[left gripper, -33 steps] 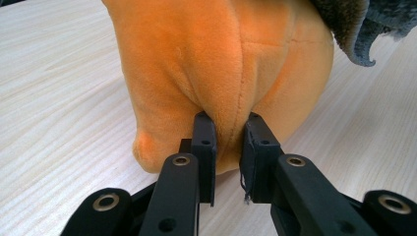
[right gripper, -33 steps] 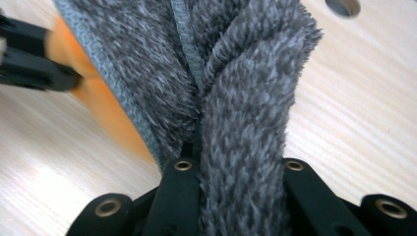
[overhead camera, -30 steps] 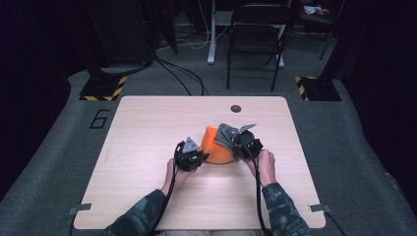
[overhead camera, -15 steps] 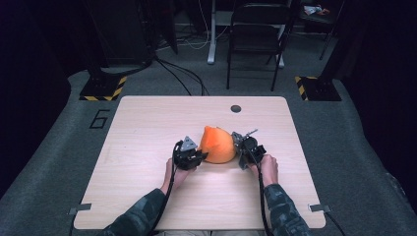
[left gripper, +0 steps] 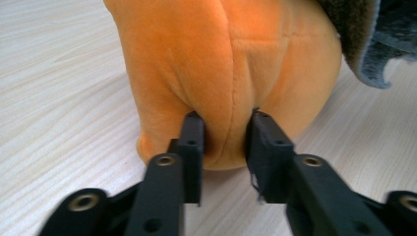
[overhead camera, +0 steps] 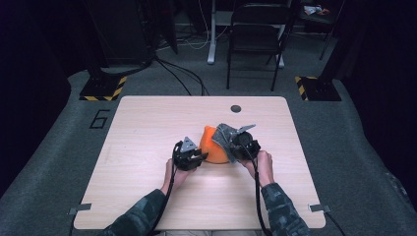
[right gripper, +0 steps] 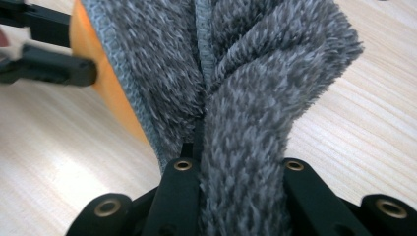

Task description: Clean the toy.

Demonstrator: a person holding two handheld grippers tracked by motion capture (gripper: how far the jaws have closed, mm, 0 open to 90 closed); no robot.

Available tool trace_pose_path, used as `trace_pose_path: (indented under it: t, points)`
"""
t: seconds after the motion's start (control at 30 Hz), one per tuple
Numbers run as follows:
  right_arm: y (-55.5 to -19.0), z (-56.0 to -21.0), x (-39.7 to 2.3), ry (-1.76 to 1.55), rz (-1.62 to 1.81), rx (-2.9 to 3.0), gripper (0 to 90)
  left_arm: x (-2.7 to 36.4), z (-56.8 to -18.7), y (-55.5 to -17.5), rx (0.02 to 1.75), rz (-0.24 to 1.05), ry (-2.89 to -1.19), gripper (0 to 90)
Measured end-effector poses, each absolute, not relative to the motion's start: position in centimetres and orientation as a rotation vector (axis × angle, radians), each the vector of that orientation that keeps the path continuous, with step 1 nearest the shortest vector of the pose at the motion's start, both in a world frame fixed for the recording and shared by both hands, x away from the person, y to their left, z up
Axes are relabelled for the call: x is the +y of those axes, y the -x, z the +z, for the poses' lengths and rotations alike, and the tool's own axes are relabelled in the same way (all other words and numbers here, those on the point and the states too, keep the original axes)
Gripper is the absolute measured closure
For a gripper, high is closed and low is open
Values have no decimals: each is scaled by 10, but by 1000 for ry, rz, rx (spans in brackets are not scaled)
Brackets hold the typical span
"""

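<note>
Orange plush item (overhead camera: 212, 147): soft, rounded, seamed down its side; sits on the tabletop (overhead camera: 147, 128) near the middle, towards the person's edge; lower fold indented at the seam. Grey fuzzy cloth (overhead camera: 227, 137): stitched edge, draped over the plush's right side; bunched into a raised fold, one corner free.

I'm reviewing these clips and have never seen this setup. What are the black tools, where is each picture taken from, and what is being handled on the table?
A person holds two hand-held grippers. The high view looks down on the wooden table; the two close-ups come from cameras riding on each gripper. The left gripper pinches a fold of the orange plush toy, though its jaws have just been opening. The right gripper is clamped on a grey fuzzy cloth that lies against the toy. In the high view, both grippers meet at the toy near the table's middle.
</note>
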State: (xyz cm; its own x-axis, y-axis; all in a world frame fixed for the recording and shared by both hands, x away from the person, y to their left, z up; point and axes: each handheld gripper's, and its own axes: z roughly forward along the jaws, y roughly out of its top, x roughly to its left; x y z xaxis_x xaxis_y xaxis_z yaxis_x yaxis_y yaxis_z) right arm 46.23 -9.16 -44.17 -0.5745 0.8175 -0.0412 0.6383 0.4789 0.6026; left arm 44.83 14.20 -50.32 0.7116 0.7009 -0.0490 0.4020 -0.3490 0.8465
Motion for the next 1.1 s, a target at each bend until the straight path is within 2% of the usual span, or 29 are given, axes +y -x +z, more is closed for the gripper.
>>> trace_pose_path:
  t: [0.2,0.27,0.37,0.43,0.53,0.6,0.8,1.1]
  points:
    - [-466,-447,-96,-1230,771,2390,787,137,-500,-441,824,489,-2026,428]
    - [-466,-447,-96,-1233,773,2393,786,132,-502,-441,810,529,-2047,392]
    - [-465,-447,-94,-1229,762,2385,786,127,-507,-443,788,561,-2063,391]
    - [-464,-447,-93,-1222,752,2380,786,125,-508,-443,770,579,-2067,464]
    - [-462,-448,-93,-1214,751,2371,785,125,-509,-444,755,580,-2063,633]
    - [-462,-447,-94,-1208,756,2373,785,125,-509,-443,753,578,-2058,699]
    - [-461,-437,-98,-1222,765,2355,784,129,-504,-444,758,552,-2040,775]
    - [-450,-405,-92,-1149,882,2304,785,129,-494,-441,752,508,-2009,808]
